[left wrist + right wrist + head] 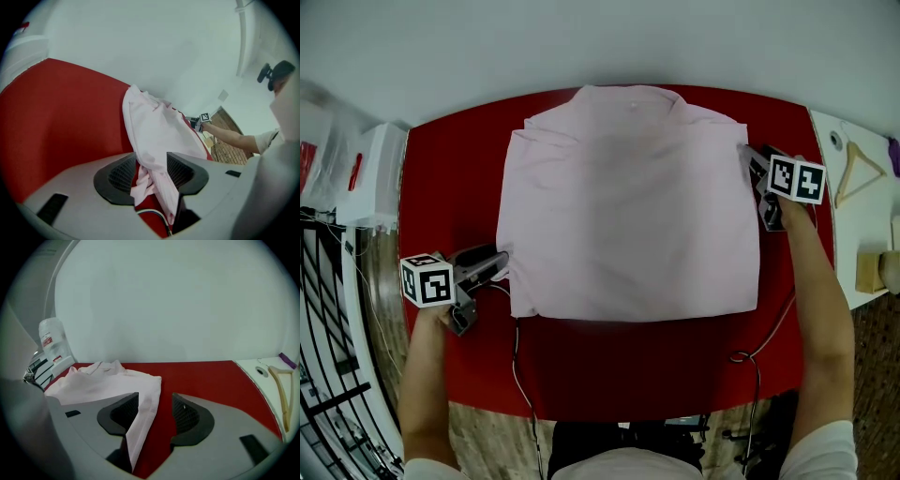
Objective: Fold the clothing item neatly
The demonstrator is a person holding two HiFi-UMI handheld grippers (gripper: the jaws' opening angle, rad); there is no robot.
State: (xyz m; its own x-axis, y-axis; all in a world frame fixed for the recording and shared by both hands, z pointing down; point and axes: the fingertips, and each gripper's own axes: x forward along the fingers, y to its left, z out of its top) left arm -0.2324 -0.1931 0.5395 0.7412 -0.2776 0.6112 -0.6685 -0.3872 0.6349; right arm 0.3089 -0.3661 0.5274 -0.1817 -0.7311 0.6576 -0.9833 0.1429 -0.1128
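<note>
A pale pink shirt (628,206) lies folded into a rough rectangle on the red table (450,187), collar at the far edge. My left gripper (499,262) is at the shirt's near left corner. In the left gripper view its jaws (151,171) stand apart with a bunched edge of the shirt (150,136) hanging loose between them. My right gripper (750,161) is at the shirt's far right edge. In the right gripper view it (155,411) is open, and the shirt's edge (140,413) lies along the left pad, not pinched.
A wooden hanger (858,169) and a small wooden block (870,272) rest on the white surface to the right. White bags (375,173) stand at the left. A cable (520,375) trails over the table's near edge. A plastic bottle (54,345) stands beyond the table.
</note>
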